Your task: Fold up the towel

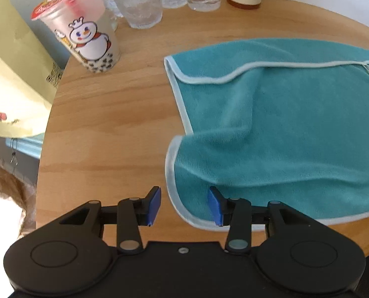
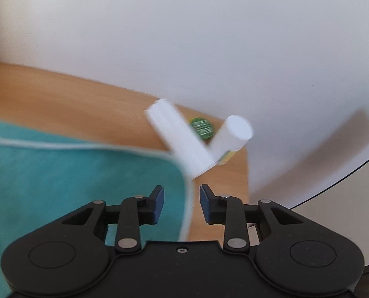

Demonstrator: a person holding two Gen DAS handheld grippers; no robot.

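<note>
Two claws hang released over the near side of the table (image 1: 110, 124), each straddling a side hem of the teal towel (image 1: 284, 124). The left gripper (image 1: 184, 206) holds nothing; the towel's near-left corner sits just between and beyond its blue pads, the cloth spreading right and far. The right gripper (image 2: 182, 203), likewise slack, has the towel's right hem running near-to-far through its gap. One layer lies doubled over another, its hem crossing left to right. Both claws sit about equally close. Cups (image 1: 85, 37) stand far left.
</note>
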